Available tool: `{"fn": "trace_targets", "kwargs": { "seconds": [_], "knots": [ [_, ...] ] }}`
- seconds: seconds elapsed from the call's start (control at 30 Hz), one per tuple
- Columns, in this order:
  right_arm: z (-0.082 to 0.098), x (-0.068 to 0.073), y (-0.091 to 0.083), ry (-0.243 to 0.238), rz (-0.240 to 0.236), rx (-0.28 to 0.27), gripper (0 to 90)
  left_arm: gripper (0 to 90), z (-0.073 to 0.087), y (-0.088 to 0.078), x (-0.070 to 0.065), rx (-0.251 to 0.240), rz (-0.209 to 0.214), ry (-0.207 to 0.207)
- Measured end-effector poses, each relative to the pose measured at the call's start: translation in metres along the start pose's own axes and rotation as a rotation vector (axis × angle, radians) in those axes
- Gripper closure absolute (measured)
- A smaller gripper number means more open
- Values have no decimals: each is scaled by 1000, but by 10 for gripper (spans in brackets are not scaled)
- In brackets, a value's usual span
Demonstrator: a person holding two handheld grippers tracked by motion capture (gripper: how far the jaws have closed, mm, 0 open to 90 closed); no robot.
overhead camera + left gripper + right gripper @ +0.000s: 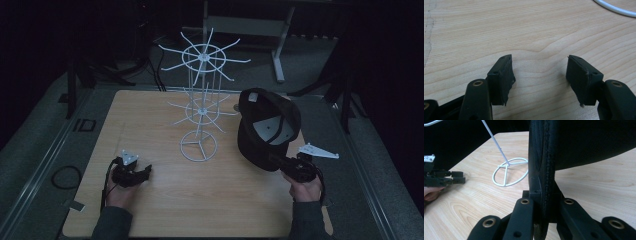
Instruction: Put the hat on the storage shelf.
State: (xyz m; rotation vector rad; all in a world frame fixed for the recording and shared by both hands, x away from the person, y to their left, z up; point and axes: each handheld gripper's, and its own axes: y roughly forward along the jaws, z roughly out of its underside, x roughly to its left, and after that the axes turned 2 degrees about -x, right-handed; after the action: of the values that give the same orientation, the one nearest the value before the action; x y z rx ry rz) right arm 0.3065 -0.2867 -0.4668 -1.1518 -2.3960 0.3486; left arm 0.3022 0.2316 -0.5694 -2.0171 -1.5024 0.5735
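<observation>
Looks like a lab / recording rig, not a home. Dark room, black surrounds on all sides. Bare light-wood table [150, 210] mid-frame, set in a grey metal-railed frame [60, 145]. Loose cable [66, 176] coiled lower left on grey floor covering. Legs of a metal bench or stand [278, 55] at upper right, more dark stands and cables at upper left. Handheld grippers w/ grey tracking plates, e.g. right gripper [280, 165], fit a data-capture setup.

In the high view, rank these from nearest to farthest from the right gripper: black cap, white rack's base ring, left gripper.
1. black cap: clamped in the right gripper, just up-left of it.
2. white rack's base ring: mid-table, to its left.
3. left gripper: far left side, jaws open.
</observation>
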Motion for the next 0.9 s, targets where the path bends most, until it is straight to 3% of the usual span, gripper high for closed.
{"fn": "trace_targets", "kwargs": {
  "seconds": [0.9],
  "knots": [
    [-17, 0, 2, -29, 4, -20, 864, 383, 0, 0, -1, -4, 2, -2]
  ]
}}
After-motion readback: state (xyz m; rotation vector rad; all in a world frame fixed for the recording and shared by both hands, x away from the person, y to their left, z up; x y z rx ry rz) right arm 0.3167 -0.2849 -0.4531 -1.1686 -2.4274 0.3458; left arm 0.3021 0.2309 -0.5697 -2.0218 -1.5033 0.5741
